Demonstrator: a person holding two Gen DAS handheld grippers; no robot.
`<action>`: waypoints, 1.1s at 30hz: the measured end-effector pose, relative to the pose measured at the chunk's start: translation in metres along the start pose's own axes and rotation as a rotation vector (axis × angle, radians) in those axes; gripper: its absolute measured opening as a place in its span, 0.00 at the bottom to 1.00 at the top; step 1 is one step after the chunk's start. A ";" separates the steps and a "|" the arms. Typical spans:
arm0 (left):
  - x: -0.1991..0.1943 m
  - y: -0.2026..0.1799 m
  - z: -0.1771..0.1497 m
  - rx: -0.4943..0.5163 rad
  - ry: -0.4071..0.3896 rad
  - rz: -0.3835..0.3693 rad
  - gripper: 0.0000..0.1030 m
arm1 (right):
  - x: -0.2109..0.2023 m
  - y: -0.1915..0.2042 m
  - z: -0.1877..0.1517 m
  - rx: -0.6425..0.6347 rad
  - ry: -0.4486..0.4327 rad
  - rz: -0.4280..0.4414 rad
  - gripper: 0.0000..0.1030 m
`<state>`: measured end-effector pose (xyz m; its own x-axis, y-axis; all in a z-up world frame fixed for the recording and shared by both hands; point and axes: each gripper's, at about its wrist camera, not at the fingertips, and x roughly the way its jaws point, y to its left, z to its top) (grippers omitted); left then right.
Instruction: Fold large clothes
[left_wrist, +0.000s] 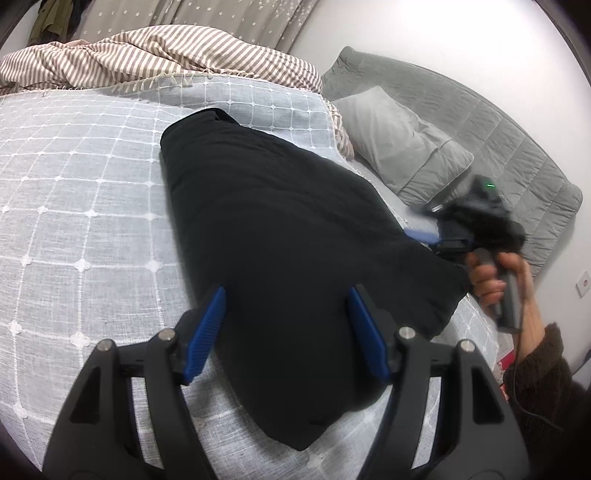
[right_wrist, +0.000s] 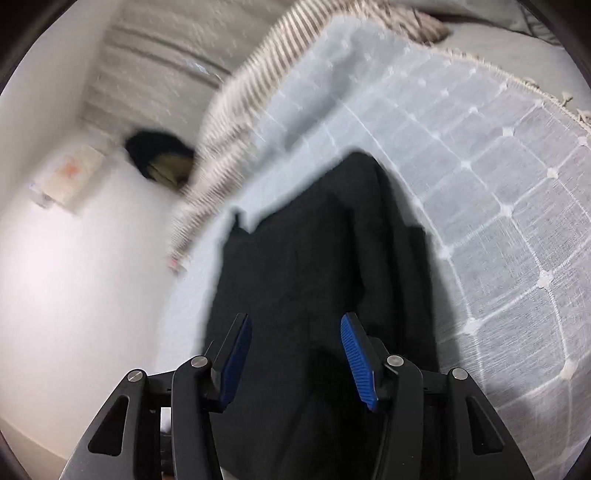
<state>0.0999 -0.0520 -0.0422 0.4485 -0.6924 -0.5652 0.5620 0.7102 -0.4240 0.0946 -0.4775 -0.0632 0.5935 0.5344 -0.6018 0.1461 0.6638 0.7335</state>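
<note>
The black garment (left_wrist: 295, 236) lay as a long, already narrowed bundle on the bed (left_wrist: 74, 206), running from near the striped duvet (left_wrist: 155, 55) at the far end toward the near edge, on the side with the grey pillow (left_wrist: 399, 140). The left tool (left_wrist: 286, 332) was over the garment's near end, fingers spread wide, nothing between the blue pads (left_wrist: 207, 332) — whether it touched the cloth could not be told. The right tool (right_wrist: 295, 354) also stood spread and empty over the dark cloth; its view was motion-blurred. In the left wrist view the right tool sat at the garment's pillow-side edge, blurred, gripped by the right hand (left_wrist: 495, 280).

Judged step: between folds — lengthwise fold looked done, both tools repositioning for a fresh grip. Next move probably calls for each tool to pinch a corner of one short end, catching every layer, then carry that end over the other. Risk: thick layered cloth may slip or splay if only the top layer is pinched.
</note>
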 end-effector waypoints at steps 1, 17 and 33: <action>0.000 0.000 0.001 0.000 0.002 0.001 0.68 | 0.009 -0.004 0.000 -0.005 0.029 -0.049 0.50; 0.025 -0.021 0.013 0.023 0.055 0.028 0.84 | 0.020 -0.003 0.010 -0.182 0.034 -0.319 0.25; 0.035 -0.035 0.027 0.029 0.086 0.226 0.89 | -0.026 0.005 -0.028 -0.253 -0.089 -0.418 0.70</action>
<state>0.1145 -0.1040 -0.0280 0.5050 -0.5018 -0.7023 0.4744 0.8411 -0.2599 0.0578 -0.4732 -0.0531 0.5920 0.1559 -0.7907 0.1956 0.9240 0.3286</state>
